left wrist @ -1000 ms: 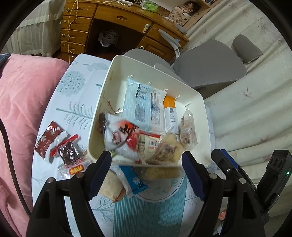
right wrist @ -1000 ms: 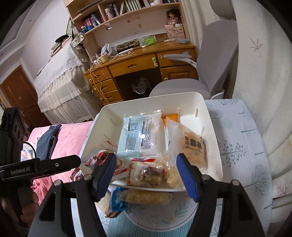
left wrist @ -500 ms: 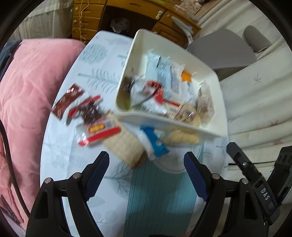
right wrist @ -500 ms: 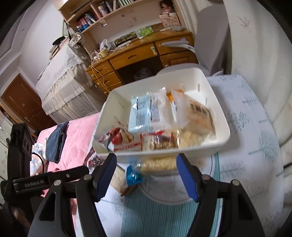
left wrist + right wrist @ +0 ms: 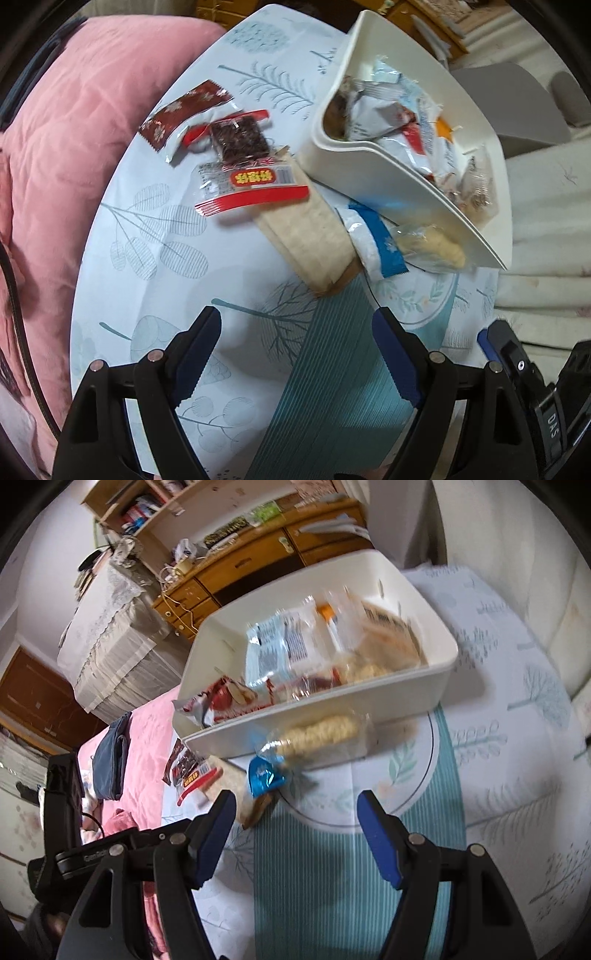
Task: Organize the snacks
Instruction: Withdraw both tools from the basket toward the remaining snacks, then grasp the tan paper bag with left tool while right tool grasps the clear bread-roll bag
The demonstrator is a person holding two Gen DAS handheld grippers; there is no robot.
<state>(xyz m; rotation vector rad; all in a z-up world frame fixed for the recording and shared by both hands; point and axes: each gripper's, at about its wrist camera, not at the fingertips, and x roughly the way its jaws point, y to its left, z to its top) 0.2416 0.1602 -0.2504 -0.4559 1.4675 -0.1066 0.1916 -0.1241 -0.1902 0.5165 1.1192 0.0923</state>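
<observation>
A white bin (image 5: 373, 173) (image 5: 332, 716) holding several snack packets stands on the patterned tablecloth. Loose snacks lie in front of it: a dark red packet (image 5: 184, 110), a red-edged packet with a dark bar (image 5: 236, 140), a red and white packet (image 5: 255, 188), a beige pack (image 5: 314, 236) (image 5: 232, 786), and a blue-ended pack of yellow puffs (image 5: 424, 247) (image 5: 317, 734) against the bin's wall. My left gripper (image 5: 297, 347) hangs open above bare cloth, short of the beige pack. My right gripper (image 5: 295, 830) is open too, nearer than the puff pack, with nothing between its fingers.
A pink quilt (image 5: 62, 155) borders the table on the left. A grey chair (image 5: 517, 103) stands beyond the bin. A wooden desk with drawers (image 5: 240, 565) and a bookshelf fill the back of the room. A folded blue garment (image 5: 110, 760) lies on the quilt.
Both grippers have dropped and drawn back from over the bin, tilting further down. The loose snacks in front of the bin are now in plain sight. Nothing was picked up.
</observation>
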